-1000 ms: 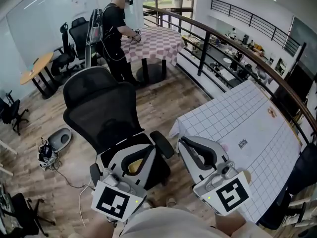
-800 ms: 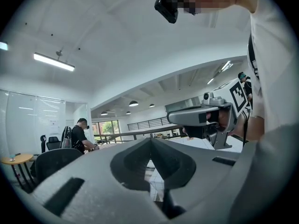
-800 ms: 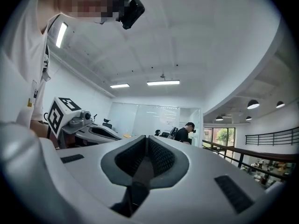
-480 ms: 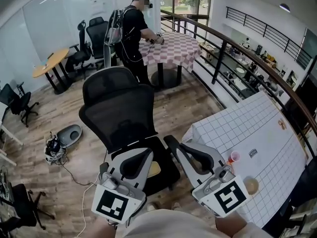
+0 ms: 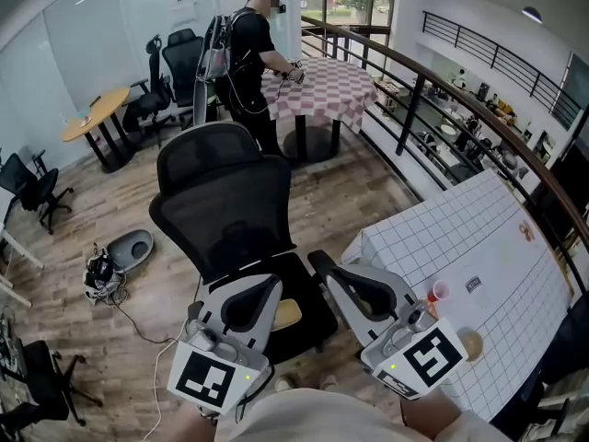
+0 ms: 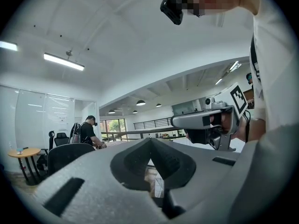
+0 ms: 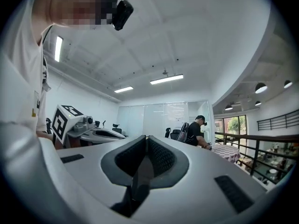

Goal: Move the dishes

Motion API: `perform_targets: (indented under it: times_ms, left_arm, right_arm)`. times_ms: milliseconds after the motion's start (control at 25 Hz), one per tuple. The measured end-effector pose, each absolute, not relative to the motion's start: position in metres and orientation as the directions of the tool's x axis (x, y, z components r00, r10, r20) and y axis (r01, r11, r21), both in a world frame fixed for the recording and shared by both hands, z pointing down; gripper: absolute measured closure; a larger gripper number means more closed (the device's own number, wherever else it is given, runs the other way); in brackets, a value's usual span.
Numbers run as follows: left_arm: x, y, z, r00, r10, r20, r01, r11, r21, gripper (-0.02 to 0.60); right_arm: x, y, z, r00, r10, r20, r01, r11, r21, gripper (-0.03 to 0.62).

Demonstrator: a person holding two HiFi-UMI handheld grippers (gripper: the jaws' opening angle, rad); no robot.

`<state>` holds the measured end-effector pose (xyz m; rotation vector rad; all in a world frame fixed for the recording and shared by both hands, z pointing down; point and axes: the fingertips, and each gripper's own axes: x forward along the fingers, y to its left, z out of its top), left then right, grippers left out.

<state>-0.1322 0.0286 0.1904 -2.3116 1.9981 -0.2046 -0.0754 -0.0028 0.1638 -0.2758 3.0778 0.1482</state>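
Tongs in both hands were pinched fully shut with nothing in them: the left gripper hung over the seat of a black office chair at the holder's twelve o'clock. The right gripper was just beside it, by the near corner of a table under a white grid cloth. Dishes sat on that cloth at about three o'clock from the right gripper, apart from it: a small pink cup and, nearer the holder, a tan dish half hidden behind the gripper's marker cube.
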Motion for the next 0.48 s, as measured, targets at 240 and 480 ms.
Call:
perform_targets:
  times_ms: [240, 480]
  left_arm:
    - [-0.138, 0.028, 0.196, 0.146, -0.988, 0.058, -0.978, -0.153, -0.140, 0.568]
    - [-0.151, 0.028, 0.192, 0.110, -0.991, 0.077, -0.982, -0.121, -0.145, 0.568]
  right_arm:
    - [-0.080, -0.006, 0.172, -0.983, -0.182, -0.034, -0.184, 0.979, 0.083, 0.563]
    - [-0.083, -0.008, 0.175, -0.985, -0.170, -0.005, -0.170, 0.982, 0.085, 0.563]
